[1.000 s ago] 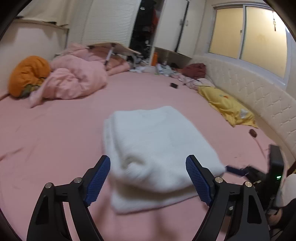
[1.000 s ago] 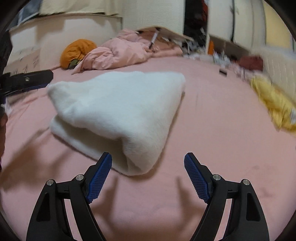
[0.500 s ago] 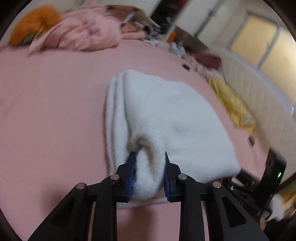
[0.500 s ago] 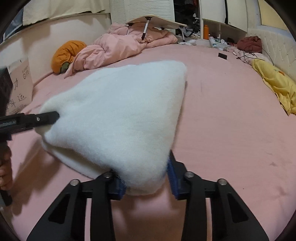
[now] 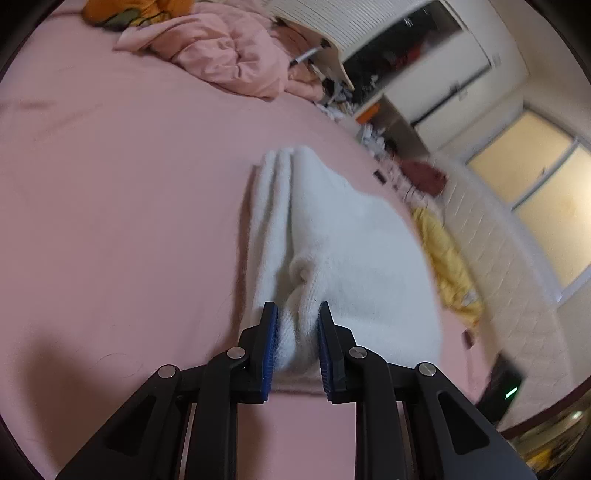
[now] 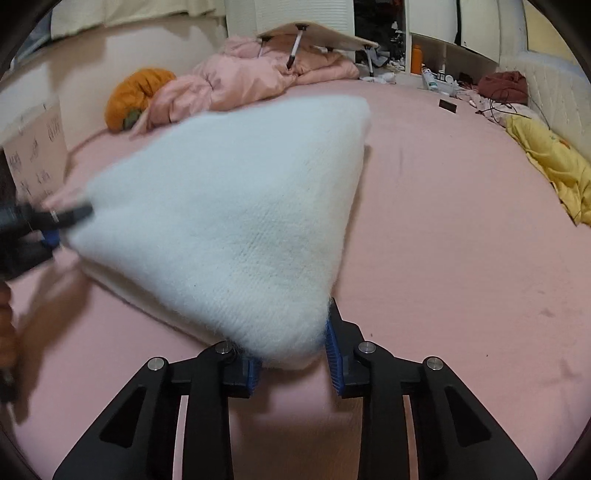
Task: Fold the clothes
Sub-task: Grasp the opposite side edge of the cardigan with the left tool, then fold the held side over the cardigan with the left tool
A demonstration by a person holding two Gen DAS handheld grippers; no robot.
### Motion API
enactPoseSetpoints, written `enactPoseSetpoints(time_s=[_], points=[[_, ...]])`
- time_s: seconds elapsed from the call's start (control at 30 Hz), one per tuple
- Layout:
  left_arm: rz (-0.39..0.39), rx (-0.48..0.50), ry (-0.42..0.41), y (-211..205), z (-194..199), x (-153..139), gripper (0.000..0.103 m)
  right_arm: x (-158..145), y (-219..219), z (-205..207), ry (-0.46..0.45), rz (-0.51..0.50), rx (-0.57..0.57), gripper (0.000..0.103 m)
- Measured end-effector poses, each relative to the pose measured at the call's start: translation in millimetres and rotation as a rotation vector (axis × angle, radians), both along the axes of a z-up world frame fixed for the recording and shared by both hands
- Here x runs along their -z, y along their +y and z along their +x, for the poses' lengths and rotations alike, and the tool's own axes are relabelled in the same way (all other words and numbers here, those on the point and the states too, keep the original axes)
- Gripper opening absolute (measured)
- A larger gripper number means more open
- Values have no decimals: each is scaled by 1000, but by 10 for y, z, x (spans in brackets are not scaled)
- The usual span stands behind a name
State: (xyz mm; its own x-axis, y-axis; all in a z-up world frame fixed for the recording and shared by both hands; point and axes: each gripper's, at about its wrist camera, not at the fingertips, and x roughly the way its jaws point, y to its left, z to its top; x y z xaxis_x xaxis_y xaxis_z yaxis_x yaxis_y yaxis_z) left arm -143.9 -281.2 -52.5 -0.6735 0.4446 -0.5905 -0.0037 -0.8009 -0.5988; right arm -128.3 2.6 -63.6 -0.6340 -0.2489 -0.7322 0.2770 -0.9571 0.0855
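A folded white fuzzy garment [image 5: 332, 251] lies on the pink bed sheet [image 5: 110, 221]. My left gripper [image 5: 295, 343] is shut on its near corner, with the fabric bunched between the blue pads. In the right wrist view the same white garment [image 6: 236, 221] is lifted at its near edge. My right gripper [image 6: 291, 354] is shut on its other near corner. The left gripper shows at that view's left edge [image 6: 55, 221], blurred, holding the far corner.
A pink duvet [image 6: 251, 81] and an orange bundle [image 6: 136, 96] lie at the far side of the bed, with a small folding table [image 6: 317, 33] over the duvet. A yellow cloth [image 6: 550, 166] lies by the padded headboard [image 5: 517, 280]. A phone [image 6: 447, 106] lies on the sheet.
Both grippers were open before the garment one second ago. They have closed on its two near corners and raised that edge off the bed. The left view has tilted.
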Motion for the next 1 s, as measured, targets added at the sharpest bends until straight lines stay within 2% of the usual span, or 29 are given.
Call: enactPoseSetpoints(time_s=[0.03,0.07,0.1,0.17,0.23,0.3,0.37,0.4,0.43,0.5,0.53,0.57,0.73,0.8,0.83,0.87,0.9,0.97,1.0], points=[[-46,-2,0,14,11,-43,33,-12,26,25,-10,-3,5,58],[-106,-15,-6,21,27,-99,60,2,63,56,-38,11,13,71],[-158,-26,-11,24,41,-150,69,15,103,88,-66,23,21,71],[-200,-25,-5,-45,68,-256,73,3,253,190,-86,-14,29,71],[-183,-19,29,-96,75,-378,73,-45,396,286,-76,-79,38,71],[-102,-1,71,-128,-37,-493,73,-97,465,327,-70,-123,41,71],[-12,32,64,-122,-255,-514,73,-112,392,287,-69,-120,23,71],[14,47,54,-111,-358,-511,72,-115,349,265,-65,-117,15,71],[25,64,42,-81,-467,-497,66,-118,307,243,-61,-115,8,71],[-1,84,-3,5,-656,-434,53,-126,219,177,-53,-115,4,71],[-8,92,-35,39,-725,-372,41,-120,194,154,-53,-114,5,71],[-15,100,-66,72,-794,-309,35,-118,175,126,-52,-113,7,71],[11,54,-109,45,-907,-148,36,-136,138,49,28,-42,65,71],[88,51,-106,8,-906,-98,35,-76,116,-47,4,-44,45,71],[118,54,-104,-13,-898,-78,26,-49,105,-93,-8,-45,35,69],[154,56,-100,-46,-882,-60,22,-63,97,-113,-12,-55,25,47],[188,53,-92,-83,-860,-47,19,-77,88,-134,-16,-65,16,40],[244,24,-58,-182,-775,-55,13,-143,52,-112,4,-63,5,34],[248,6,-46,-219,-738,-55,12,-192,53,-65,29,-68,7,32]])
